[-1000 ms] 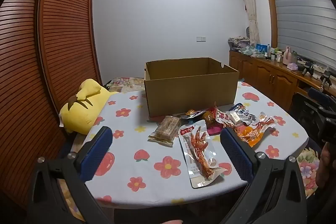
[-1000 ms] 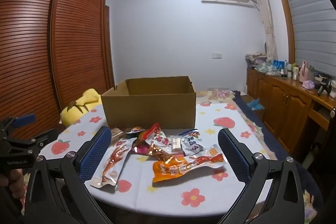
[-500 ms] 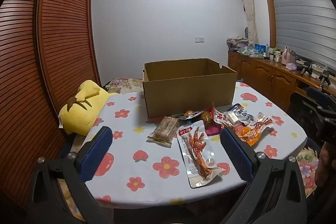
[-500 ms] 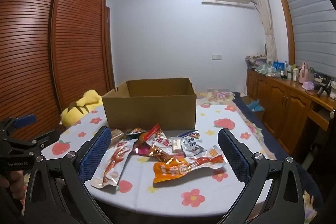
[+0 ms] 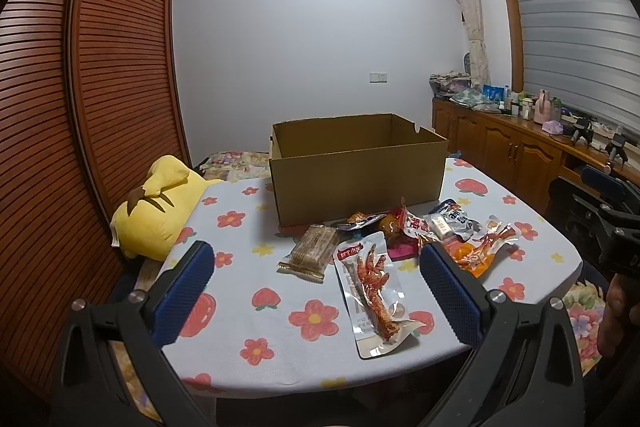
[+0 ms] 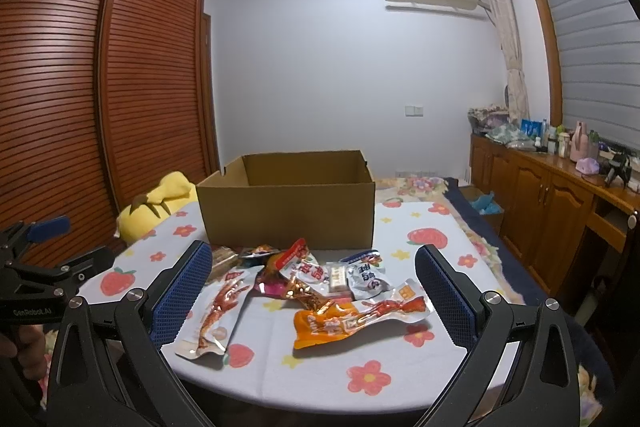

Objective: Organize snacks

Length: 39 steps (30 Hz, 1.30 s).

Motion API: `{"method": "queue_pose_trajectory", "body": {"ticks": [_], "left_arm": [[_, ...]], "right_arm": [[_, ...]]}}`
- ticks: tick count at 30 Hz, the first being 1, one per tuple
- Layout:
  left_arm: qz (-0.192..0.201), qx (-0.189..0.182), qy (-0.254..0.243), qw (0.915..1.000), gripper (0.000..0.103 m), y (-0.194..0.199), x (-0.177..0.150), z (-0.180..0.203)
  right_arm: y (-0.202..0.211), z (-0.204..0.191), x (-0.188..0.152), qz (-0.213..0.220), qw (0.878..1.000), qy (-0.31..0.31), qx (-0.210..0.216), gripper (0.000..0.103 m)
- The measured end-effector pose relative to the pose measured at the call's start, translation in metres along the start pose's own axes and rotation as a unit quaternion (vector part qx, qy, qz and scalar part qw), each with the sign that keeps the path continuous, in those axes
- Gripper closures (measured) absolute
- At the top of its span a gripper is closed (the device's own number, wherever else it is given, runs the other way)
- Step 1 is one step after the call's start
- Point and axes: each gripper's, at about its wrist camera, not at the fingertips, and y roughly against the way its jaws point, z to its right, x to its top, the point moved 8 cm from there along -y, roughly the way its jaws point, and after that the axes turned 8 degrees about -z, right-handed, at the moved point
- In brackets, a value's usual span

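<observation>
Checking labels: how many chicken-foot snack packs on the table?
2: a clear pack at the near left of the pile, an orange pack at its near right. Overlaps there may hide more.

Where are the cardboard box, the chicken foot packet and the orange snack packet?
cardboard box [image 5: 356,183], left wrist view, front wall.
chicken foot packet [image 5: 372,287], left wrist view, on the red foot.
orange snack packet [image 6: 340,325], right wrist view, orange middle.

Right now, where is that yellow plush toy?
The yellow plush toy sits at the table's left edge, against the slatted wooden wardrobe, left of the cardboard box. The right claw's view shows it peeking beside the box.
</observation>
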Motion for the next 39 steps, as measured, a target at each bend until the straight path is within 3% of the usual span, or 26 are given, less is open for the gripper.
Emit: {"method": "queue_pose_trajectory", "body": {"ticks": [39], "left_arm": [[0.009, -0.005, -0.005, 0.9999, 0.0, 0.009, 0.003, 0.01]], "right_arm": [[0.01, -0.005, 0.004, 0.007, 1.0, 0.004, 0.005, 0.0]]}}
